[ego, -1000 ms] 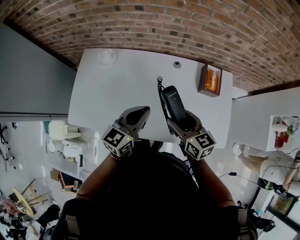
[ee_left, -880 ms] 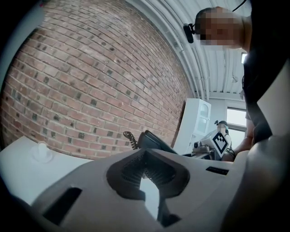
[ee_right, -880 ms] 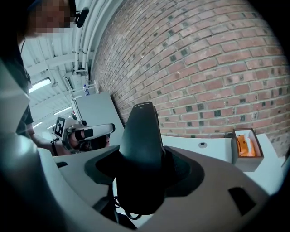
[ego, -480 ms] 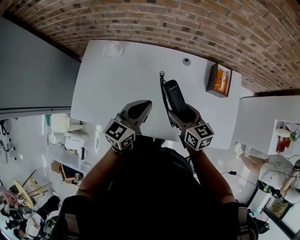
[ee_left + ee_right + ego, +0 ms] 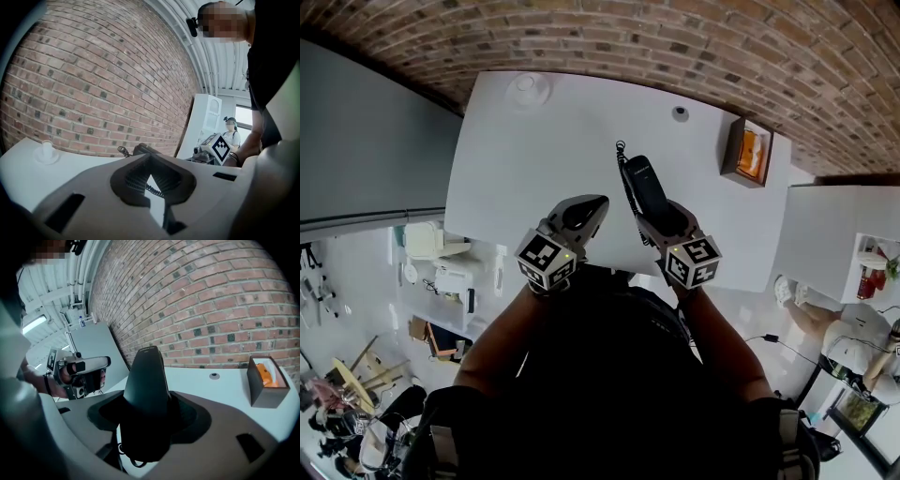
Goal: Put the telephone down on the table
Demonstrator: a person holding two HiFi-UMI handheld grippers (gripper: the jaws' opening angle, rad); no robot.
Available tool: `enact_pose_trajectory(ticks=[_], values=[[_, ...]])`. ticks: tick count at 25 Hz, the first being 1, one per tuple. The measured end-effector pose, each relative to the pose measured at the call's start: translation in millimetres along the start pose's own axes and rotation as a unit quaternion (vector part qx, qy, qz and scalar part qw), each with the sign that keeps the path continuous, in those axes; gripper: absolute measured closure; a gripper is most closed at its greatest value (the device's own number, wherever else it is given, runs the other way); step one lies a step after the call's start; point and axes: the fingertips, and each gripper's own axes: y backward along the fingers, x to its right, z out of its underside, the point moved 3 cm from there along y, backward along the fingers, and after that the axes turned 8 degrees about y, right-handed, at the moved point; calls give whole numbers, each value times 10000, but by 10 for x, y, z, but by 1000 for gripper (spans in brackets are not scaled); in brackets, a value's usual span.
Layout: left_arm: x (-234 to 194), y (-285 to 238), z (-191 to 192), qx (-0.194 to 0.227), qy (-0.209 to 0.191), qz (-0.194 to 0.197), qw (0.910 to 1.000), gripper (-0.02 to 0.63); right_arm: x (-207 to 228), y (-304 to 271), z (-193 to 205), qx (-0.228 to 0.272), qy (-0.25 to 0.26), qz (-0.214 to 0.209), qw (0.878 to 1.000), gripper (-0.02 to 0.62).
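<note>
A black telephone handset (image 5: 649,192) is held over the near part of the white table (image 5: 534,159), with its far end pointing away from me. My right gripper (image 5: 663,219) is shut on the handset's near end. In the right gripper view the handset (image 5: 147,380) rises between the jaws of that gripper (image 5: 147,420), and its coiled cord (image 5: 623,180) trails along its left side. My left gripper (image 5: 587,208) hovers beside it to the left. Its jaws are closed and hold nothing, as the left gripper view (image 5: 150,176) also shows.
An open box with orange contents (image 5: 748,153) stands at the table's far right. A small round knob (image 5: 680,112) lies near the back edge, and a white round fitting (image 5: 528,86) sits at the back left. A brick wall runs behind the table. A second white table (image 5: 825,234) stands to the right.
The head view has shifted, so the table sits a little further right and higher. Both grippers keep their places over the table's near edge. The handset stays gripped.
</note>
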Motion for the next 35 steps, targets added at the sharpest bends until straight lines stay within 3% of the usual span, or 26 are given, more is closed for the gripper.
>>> enact_pose_trajectory(ticks=[35], values=[[-410, -59, 415, -404, 293, 87, 9987, 598, 324, -737, 1012, -737, -222, 147, 9969, 318]])
